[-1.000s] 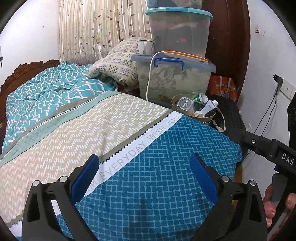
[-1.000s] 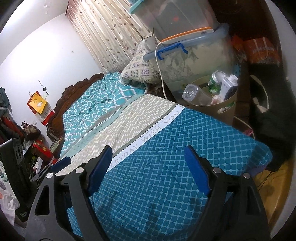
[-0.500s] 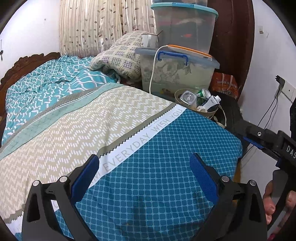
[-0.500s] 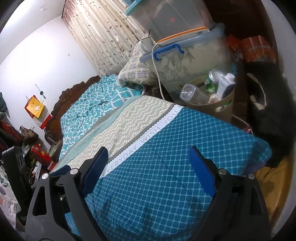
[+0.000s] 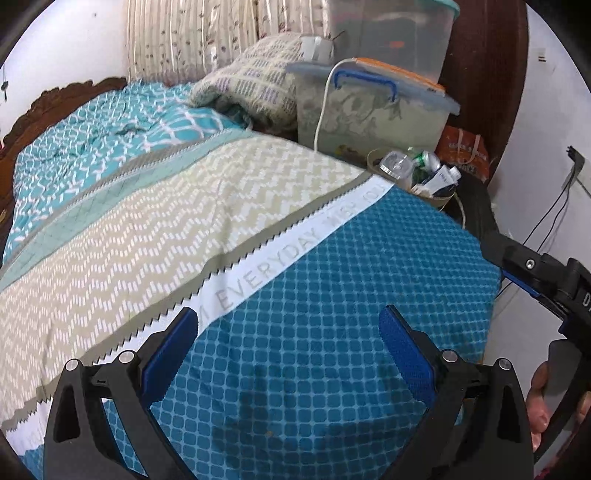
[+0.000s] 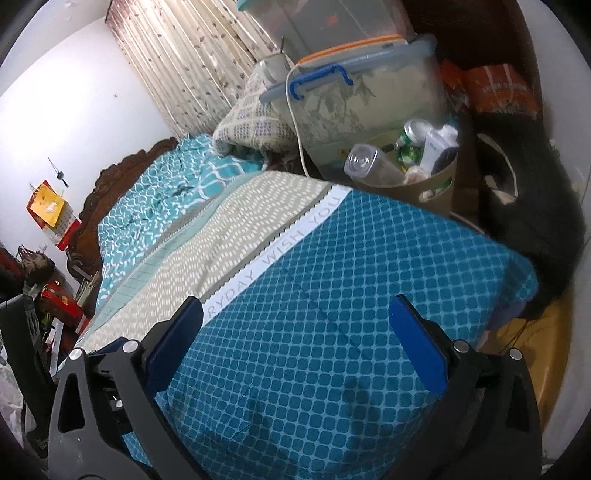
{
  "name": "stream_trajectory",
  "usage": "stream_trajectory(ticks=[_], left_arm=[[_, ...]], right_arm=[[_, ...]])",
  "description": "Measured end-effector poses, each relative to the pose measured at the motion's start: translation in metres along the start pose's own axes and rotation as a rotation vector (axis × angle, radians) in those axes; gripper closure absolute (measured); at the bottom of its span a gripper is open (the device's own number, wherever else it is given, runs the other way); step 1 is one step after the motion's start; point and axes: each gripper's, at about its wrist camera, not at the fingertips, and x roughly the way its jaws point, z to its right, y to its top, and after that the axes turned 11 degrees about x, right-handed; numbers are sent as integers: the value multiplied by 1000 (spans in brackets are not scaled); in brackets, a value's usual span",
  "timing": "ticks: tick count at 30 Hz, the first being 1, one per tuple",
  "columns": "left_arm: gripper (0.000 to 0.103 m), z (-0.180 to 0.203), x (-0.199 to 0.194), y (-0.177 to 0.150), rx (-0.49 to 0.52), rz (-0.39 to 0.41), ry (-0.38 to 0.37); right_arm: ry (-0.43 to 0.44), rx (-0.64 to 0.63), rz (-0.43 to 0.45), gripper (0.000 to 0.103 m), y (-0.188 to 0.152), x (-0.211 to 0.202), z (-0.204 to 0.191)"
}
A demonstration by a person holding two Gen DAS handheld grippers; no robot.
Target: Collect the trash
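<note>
Both grippers are held over the blue-checked end of a bed (image 5: pixel 332 295) – nothing is between the fingers of either one. The left gripper (image 5: pixel 288 350) is spread wide, its blue pads (image 5: pixel 168 354) well apart above the quilt. The right gripper (image 6: pixel 295 339) is also spread, its jaws opening at this moment, with only quilt seen between the pads (image 6: pixel 417 347). In the left wrist view the right gripper's black body is seen at the right edge, with part of a hand (image 5: pixel 539 398) on its handle. The trash is found in a tan bin (image 6: pixel 436 184) just beyond the far side of the bed, beside a black bag (image 6: pixel 535 221). Inside the bin are seen a clear plastic bottle (image 6: pixel 369 166), a green can (image 6: pixel 410 140) and a white tube (image 6: pixel 437 147), all sticking up above the rim – other bits below cannot be made out. Just behind the bin a clear storage box (image 6: pixel 369 88) with a blue handle is stacked under a second clear box (image 6: pixel 325 22). A white cable (image 6: pixel 295 122) is draped down the front of the lower box. A patterned pillow (image 6: pixel 255 125) is lying against the boxes at the head end. An orange bag (image 6: pixel 498 88) is seen behind the bin. A striped curtain (image 6: pixel 192 74) is hung on the far wall.
</note>
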Motion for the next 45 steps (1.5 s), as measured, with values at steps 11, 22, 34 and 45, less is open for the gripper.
stream_trajectory(ticks=[11, 22, 34, 45], left_arm=[[9, -19, 18, -12, -46, -54, 94], [9, -70, 29, -32, -249, 6, 148], [9, -78, 8, -38, -290, 140, 422], [9, -46, 13, -30, -120, 134, 476]], right_arm=[[-29, 1, -46, 3, -8, 27, -11], [-138, -1, 26, 3, -12, 53, -22], [-182, -111, 318, 3, -13, 63, -46], [-141, -145, 321, 3, -21, 59, -55]])
